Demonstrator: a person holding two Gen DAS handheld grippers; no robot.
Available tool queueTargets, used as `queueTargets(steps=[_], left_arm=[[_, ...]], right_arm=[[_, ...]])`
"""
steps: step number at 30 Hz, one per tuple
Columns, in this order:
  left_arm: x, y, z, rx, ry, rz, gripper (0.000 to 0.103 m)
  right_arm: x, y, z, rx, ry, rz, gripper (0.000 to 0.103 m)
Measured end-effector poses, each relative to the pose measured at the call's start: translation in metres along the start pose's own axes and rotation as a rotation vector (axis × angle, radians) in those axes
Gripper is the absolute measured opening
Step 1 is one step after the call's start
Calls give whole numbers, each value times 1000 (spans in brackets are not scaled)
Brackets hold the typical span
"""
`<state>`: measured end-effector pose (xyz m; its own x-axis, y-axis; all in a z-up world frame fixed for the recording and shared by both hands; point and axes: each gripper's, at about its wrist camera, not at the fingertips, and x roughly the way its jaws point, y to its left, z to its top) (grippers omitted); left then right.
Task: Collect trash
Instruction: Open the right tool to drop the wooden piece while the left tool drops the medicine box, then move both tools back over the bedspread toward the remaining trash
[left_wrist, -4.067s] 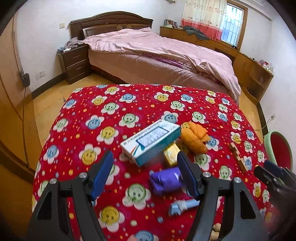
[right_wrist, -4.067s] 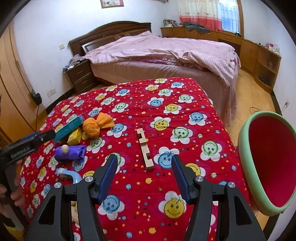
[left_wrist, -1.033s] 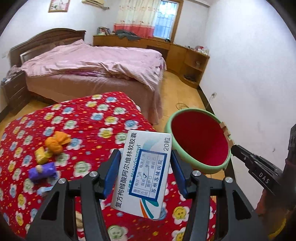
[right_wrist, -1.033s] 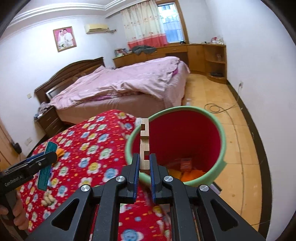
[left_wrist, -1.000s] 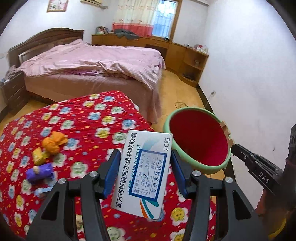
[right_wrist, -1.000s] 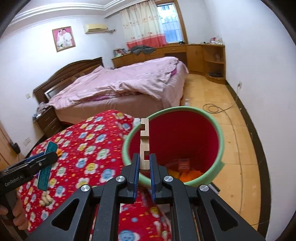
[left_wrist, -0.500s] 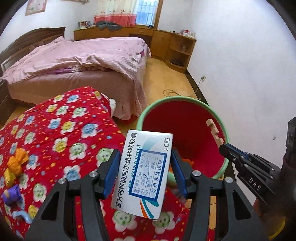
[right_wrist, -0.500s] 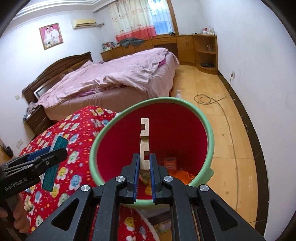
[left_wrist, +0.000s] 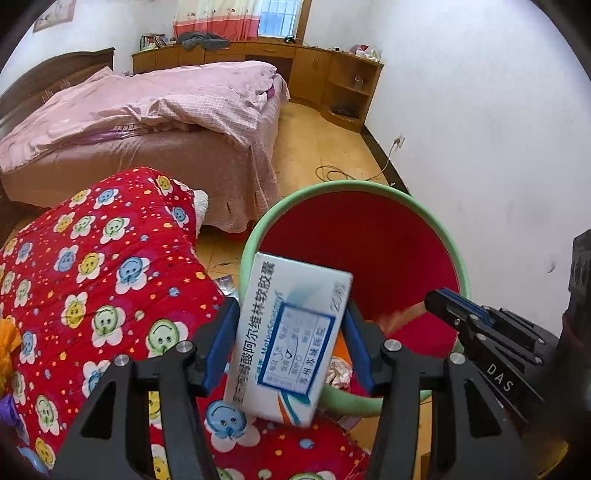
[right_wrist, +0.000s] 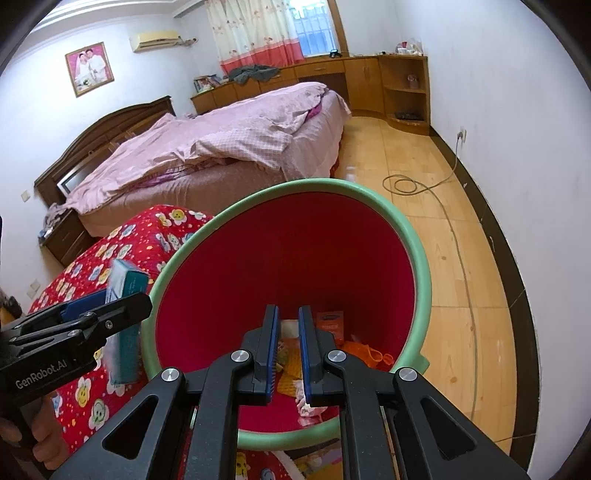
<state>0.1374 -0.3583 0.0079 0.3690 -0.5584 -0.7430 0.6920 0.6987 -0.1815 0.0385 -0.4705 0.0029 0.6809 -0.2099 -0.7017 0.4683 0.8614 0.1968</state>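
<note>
Trash bin (left_wrist: 406, 201) rim sits under the medicine box (left_wrist: 291, 339) clamped in the left gripper (left_wrist: 290, 343), so a release might bounce it out, while the right gripper (right_wrist: 287, 343), nearly together, holds nothing.

We see the bin (right_wrist: 410, 236) on the floor (right_wrist: 424, 192) just right of the table (left_wrist: 110, 266), with the bed (left_wrist: 166, 122) behind both. Trash (right_wrist: 364, 354) lies in the bin's bottom. Our right tongs (right_wrist: 287, 350) hang over the bin's mouth. Our left tongs (left_wrist: 288, 343) hold the box (left_wrist: 291, 332) above the table's edge, beside the bin's rim. Cabinets (left_wrist: 317, 74) line the far wall, and a cable (right_wrist: 450, 221) runs along the floor to the right.
</note>
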Motion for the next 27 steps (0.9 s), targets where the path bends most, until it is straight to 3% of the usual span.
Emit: queueTargets(steps=[5, 14, 19, 27], left_arm=[[1, 2, 2, 0, -9, -32, 58], [-9, 5, 4, -18, -37, -34, 59], [-18, 10, 2, -36, -40, -27, 59], [-42, 22, -7, -66, -54, 5, 59]], right_arm=[[1, 1, 1, 2, 5, 0, 11], [-7, 2, 2, -1, -10, 11, 23], [-14, 4, 2, 0, -20, 13, 40], [-29, 17, 2, -12, -38, 29, 47]])
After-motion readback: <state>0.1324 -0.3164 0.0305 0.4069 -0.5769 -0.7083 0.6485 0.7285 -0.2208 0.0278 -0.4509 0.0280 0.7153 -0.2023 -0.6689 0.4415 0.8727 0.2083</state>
